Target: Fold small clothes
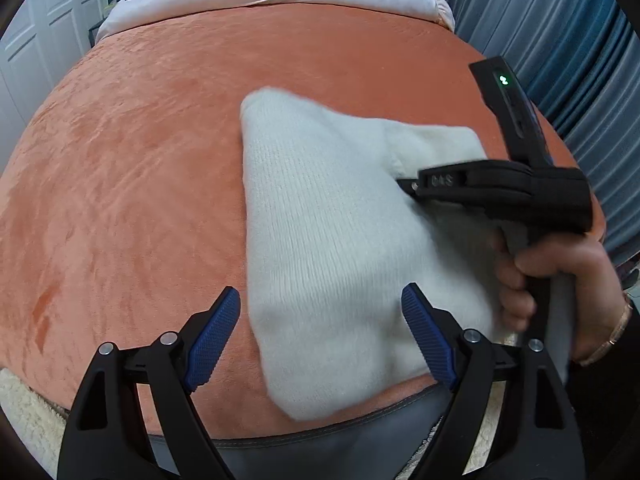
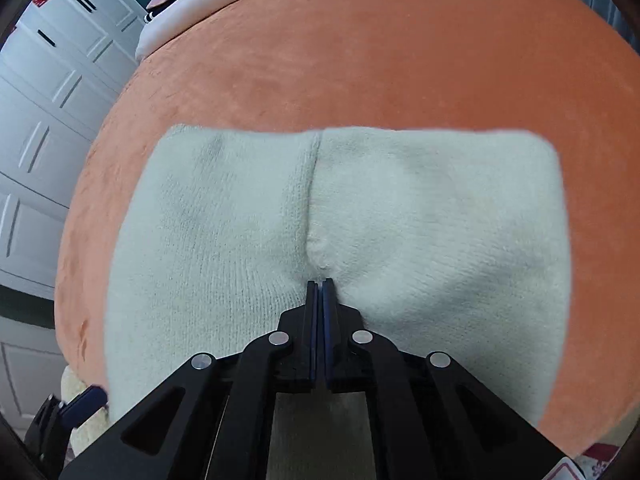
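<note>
The white knit garment (image 1: 332, 240) lies on the orange bed (image 1: 120, 160) near its front edge. Right tongs (image 2: 320, 282), jaws shut with nothing visibly caught, press its middle crease (likely smoothing the fold). Left tongs (image 1: 320, 340) gape empty, straddling the garment's near end.

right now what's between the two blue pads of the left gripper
In the left wrist view, the near corner of the white knitted garment lies under the gap of the open left gripper, on the orange plush cover.
</note>
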Demonstrator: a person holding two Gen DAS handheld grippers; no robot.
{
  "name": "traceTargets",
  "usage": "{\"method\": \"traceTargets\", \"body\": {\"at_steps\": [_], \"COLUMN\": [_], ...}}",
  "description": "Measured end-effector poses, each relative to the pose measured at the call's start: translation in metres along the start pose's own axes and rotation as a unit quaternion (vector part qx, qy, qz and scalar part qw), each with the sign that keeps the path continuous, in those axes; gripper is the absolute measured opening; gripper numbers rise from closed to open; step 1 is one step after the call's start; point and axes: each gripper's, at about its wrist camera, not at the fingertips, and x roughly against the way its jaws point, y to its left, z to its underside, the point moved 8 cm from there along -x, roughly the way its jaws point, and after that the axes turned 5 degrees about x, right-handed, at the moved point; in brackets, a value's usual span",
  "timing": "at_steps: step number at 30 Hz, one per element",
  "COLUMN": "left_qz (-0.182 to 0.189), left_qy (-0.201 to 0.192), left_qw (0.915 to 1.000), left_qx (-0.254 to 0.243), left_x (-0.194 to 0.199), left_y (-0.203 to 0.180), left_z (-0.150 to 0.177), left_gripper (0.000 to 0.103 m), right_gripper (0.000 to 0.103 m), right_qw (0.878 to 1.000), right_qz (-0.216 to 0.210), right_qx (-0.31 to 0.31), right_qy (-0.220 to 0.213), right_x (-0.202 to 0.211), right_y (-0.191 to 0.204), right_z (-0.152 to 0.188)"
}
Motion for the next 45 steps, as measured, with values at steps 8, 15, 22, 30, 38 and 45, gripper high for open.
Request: {"method": "traceTargets", "body": {"at_steps": [8,15,22,30,38,45], "left_qz": [-0.001,-0.006,-0.011,-0.009,-0.013,-0.01], "left_qy": [0.012,0.016,0.013,0.081,0.095,0.074], "left_qw": [0.9999,0.9998,0.9998,0.9963,0.9943,0.9972], "left_qx": [-0.001,-0.007,-0.008,0.027,0.047,0.004], "left_x": [-0.003,-0.006,-0.001,-0.021,-0.036,-0.009], "left_y": [0.002,0.0,0.001,0.024,0.049,0.04], "left_z": [0.002,0.006,0.007,0.044,0.055,0.053], "left_gripper": [0.084,0.085,0.085,0.086,0.091,0.089], "right_gripper": [0.01,0.0,0.005,0.0,0.01,0.013], "right_qw": [0.997,0.997,0.998,0.996,1.0,1.0], "right_qz": [-0.021,0.001,0.026,0.032,0.014,-0.008], "right_qx": [-0.025,-0.079,-0.054,-0.08,-0.026,0.0], "right_qy": [-0.068,-0.012,-0.029,0.004,0.001,-0.019], "right_x": [0.1,0.058,0.093,0.067,0.057,0.077], "right_y": [0.0,-0.033,-0.021,-0.035,0.0,0.04], "right_z": [0.048,0.126,0.124,0.135,0.128,0.104]}}
